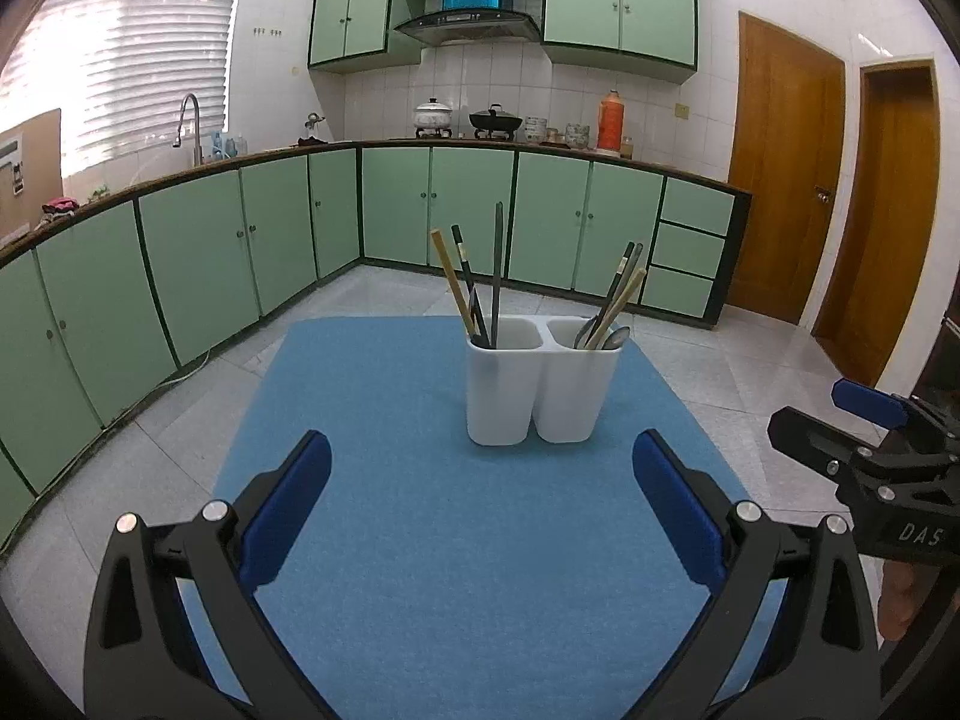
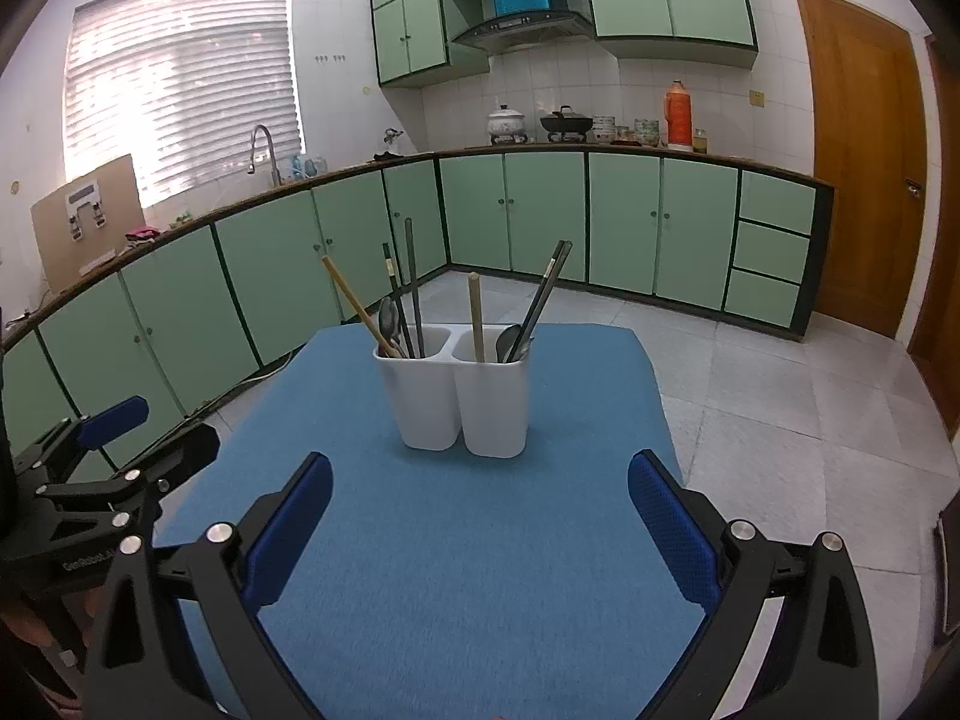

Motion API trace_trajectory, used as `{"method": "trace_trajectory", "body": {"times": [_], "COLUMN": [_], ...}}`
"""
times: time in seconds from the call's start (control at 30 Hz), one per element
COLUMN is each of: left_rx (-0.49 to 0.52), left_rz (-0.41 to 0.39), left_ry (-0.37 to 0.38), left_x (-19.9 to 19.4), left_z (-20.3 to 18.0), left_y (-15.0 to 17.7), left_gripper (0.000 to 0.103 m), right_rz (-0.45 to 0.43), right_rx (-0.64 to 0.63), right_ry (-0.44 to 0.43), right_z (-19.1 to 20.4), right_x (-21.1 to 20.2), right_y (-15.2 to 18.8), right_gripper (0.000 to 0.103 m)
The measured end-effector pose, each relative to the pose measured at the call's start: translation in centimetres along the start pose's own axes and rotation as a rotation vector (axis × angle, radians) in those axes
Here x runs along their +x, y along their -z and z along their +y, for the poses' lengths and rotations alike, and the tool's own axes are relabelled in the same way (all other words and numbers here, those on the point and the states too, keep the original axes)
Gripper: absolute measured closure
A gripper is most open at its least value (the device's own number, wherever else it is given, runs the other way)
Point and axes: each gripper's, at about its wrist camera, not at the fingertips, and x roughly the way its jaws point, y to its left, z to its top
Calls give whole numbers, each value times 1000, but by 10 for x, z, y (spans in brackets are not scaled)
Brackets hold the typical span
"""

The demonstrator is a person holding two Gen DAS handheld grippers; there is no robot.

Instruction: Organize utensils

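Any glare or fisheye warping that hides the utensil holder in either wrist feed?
Left wrist view: window blown out upper left, counter line bowed, white holder sharp and evenly lit. Right wrist view: window also overexposed, dark vignette at the corners, holder clear; both hand-held grippers open, not blocking it.

Green-cabinet kitchen (image 1: 198, 240), white tiled walls (image 1: 480, 78), bright blinded window (image 2: 180, 72), wooden doors (image 1: 786, 168).

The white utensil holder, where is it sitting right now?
In both wrist views the white utensil holder stands upright on the blue mat, centred ahead of both open tongs.
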Motion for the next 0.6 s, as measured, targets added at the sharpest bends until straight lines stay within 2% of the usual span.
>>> {"method": "trace_trajectory", "body": {"times": [0.6], "left_rx": [-3], "left_rz": [-3], "left_ry": [-4], "left_x": [-1], "left_z": [-2], "left_y": [-2], "left_gripper": [5], "right_rz": [12], "right_rx": [-17], "right_ry": [4], "right_z": [5], "right_x": [6], "right_y": [-3], "right_gripper": [6]}}
